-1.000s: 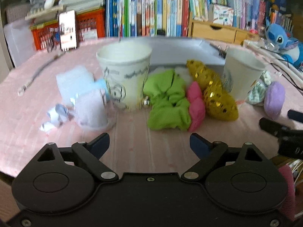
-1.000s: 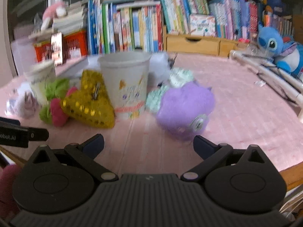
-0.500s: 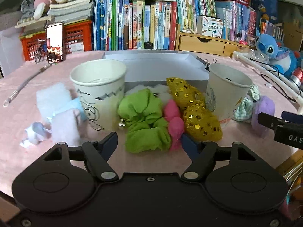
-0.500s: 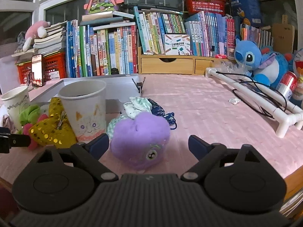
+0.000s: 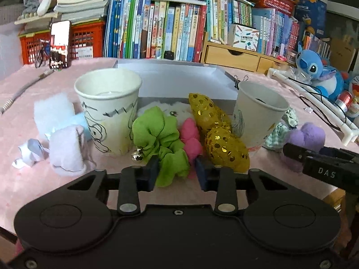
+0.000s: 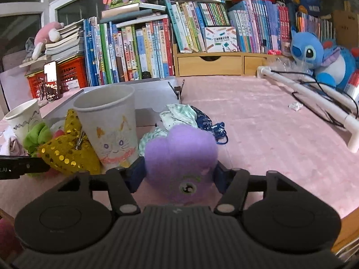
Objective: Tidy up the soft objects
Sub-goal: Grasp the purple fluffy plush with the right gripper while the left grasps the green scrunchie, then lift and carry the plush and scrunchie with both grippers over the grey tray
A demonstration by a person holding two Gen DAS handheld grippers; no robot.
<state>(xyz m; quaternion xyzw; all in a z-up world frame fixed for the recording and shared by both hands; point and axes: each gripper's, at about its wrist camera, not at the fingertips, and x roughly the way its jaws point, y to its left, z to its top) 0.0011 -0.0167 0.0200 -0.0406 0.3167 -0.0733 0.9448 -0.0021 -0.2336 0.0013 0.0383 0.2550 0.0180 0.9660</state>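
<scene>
Two paper cups (perhaps six soft toys).

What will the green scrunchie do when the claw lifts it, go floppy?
Probably floppy: the green scrunchie is ruffled thin cloth, so it should droop. It looks light. The left gripper has been closing around its near end, and the small bell may dangle.

A crinkled lime-green cloth scrunchie looks matt, with a shiny little metal bell. The yellow fabric pouch glitters with gold sequins. The fuzzy purple plush heart is soft-napped. White paper cups look smooth; the pink cloth-covered bench ribbed; the black plastic tongs matt
</scene>
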